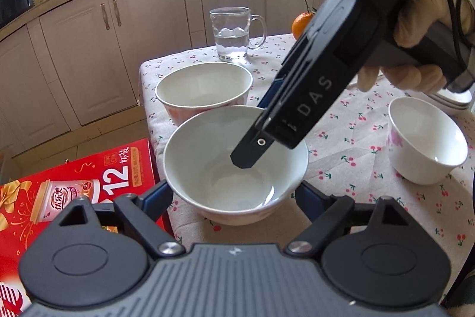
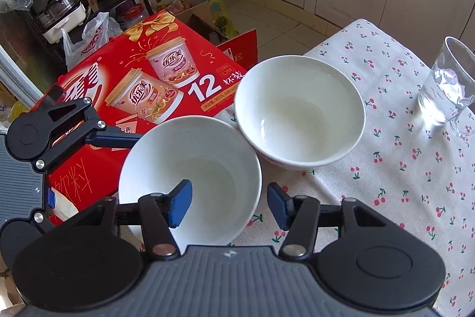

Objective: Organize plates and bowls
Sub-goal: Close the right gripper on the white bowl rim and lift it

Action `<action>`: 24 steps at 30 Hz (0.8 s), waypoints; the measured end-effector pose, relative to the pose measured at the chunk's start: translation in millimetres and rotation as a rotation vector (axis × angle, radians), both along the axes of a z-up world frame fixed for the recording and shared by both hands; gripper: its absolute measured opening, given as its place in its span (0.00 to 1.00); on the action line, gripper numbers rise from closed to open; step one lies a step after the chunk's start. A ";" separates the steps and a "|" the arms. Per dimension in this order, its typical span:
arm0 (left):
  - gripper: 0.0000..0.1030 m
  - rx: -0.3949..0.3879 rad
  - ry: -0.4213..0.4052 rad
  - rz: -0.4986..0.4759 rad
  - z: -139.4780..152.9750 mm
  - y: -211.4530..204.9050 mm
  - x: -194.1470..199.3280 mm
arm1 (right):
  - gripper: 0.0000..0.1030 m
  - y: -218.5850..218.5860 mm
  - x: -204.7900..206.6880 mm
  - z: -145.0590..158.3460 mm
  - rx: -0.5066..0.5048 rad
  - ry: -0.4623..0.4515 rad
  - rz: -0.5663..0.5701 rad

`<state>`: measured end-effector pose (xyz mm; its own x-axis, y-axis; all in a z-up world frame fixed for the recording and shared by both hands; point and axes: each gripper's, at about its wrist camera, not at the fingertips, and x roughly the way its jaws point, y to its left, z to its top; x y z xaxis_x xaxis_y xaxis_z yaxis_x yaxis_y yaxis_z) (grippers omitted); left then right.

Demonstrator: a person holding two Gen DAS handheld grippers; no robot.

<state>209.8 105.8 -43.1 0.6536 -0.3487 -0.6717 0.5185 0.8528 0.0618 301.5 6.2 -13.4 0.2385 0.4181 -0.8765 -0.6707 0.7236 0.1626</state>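
Observation:
A white bowl sits near the table's left edge, with a second white bowl just behind it. My left gripper is open, its blue pads on either side of the near bowl. My right gripper is open and straddles the near bowl's rim: one pad inside, one outside. The right gripper's finger also shows in the left wrist view dipping into this bowl. The second bowl touches the near one. A small white cup-shaped bowl stands to the right.
A glass mug of water and an orange stand at the table's far side. Stacked plates peek out behind my right hand. A red drink carton lies beside the table's left edge. The cherry-print cloth covers the table.

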 end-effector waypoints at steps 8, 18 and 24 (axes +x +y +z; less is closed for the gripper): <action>0.85 -0.012 0.004 0.012 -0.6 1.7 0.1 | 0.53 -1.8 0.4 -1.3 0.034 0.028 -0.011; 0.85 -0.022 0.015 0.003 8.1 -5.6 -6.6 | 0.54 -12.8 -5.2 5.6 0.061 0.047 -0.027; 0.85 -0.019 0.011 -0.026 25.5 -17.2 -20.9 | 0.54 -29.0 -20.6 20.7 0.084 0.046 -0.039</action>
